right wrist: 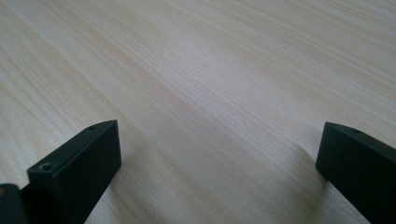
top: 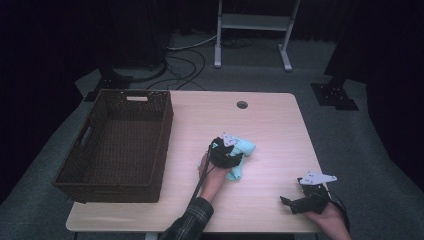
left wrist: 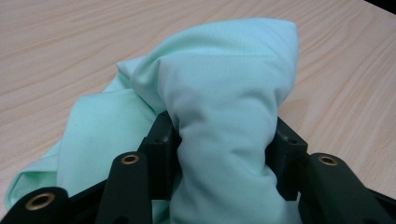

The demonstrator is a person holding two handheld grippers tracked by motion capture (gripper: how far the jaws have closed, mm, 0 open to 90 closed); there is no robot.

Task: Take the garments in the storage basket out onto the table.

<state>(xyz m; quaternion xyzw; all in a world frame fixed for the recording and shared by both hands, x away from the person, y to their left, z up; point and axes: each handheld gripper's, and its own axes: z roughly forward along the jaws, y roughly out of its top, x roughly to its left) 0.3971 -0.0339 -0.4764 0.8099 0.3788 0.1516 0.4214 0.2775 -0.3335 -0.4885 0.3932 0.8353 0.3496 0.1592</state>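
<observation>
A mint-green cloth [top: 242, 156] lies bunched near the middle of a light wood-grain table [top: 270, 125], slightly toward the person's side. The left gripper [top: 235, 159] sits over it from about seven o'clock. In the left gripper view a thick fold of the cloth [left wrist: 224, 112] rises between the two black jaws, which stand partly apart and press into its sides — the fabric narrows visibly where they pinch it. The rest of the cloth spills loosely on the table toward nine o'clock.

The right gripper [top: 289, 204] rests near the table's front right, at about four o'clock from the cloth and well apart from it. Its jaws stand wide open over bare wood, with nothing between them.

Likely risks, as a judgement: the grip takes one fold, so if lifted, the loose part could trail, drag across the wood or catch on the rim of the wicker basket [top: 75, 150]. A soft bundle may also slide out of partly parted jaws.

The dark brown wicker basket stands at the table's left, at nine o'clock from the cloth, with handle slots in its walls. A round cable hole [top: 242, 105] sits at twelve o'clock. Beyond lie grey carpet, black cables, a pale metal stand [top: 255, 22] and dark curtains.
</observation>
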